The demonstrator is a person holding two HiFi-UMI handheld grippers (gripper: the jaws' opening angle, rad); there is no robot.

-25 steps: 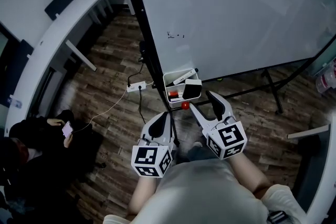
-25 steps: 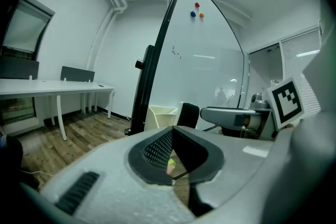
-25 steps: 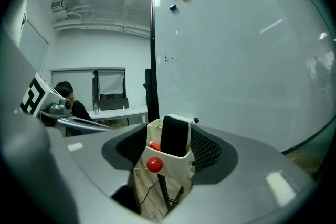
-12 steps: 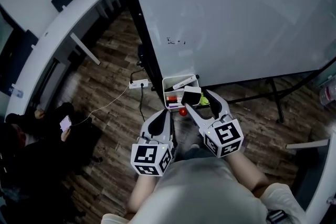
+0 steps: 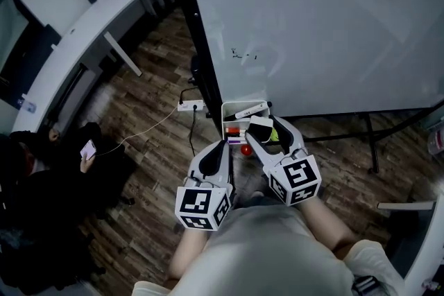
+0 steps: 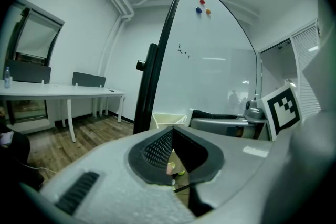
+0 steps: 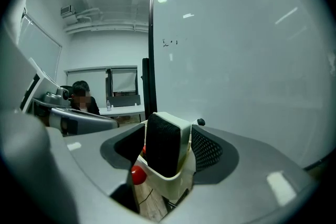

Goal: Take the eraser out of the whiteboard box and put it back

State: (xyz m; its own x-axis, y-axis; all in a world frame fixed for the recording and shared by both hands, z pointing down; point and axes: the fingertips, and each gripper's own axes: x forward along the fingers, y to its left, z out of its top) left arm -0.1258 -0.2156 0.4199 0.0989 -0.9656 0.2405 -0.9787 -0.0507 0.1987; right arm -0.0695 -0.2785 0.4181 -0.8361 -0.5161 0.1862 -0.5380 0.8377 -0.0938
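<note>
The right gripper (image 5: 261, 129) jaws, just opened wide, flank the eraser (image 7: 163, 147) standing in the whiteboard box (image 5: 229, 109). At seven o'clock from it, the left gripper (image 5: 220, 148) jaws are together, empty.

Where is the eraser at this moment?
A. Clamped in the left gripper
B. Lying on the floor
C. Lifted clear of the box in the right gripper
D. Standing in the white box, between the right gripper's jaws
D: the eraser stands in the white box, between the jaws of the right gripper, which have just been opening and stand clear of it.
</note>
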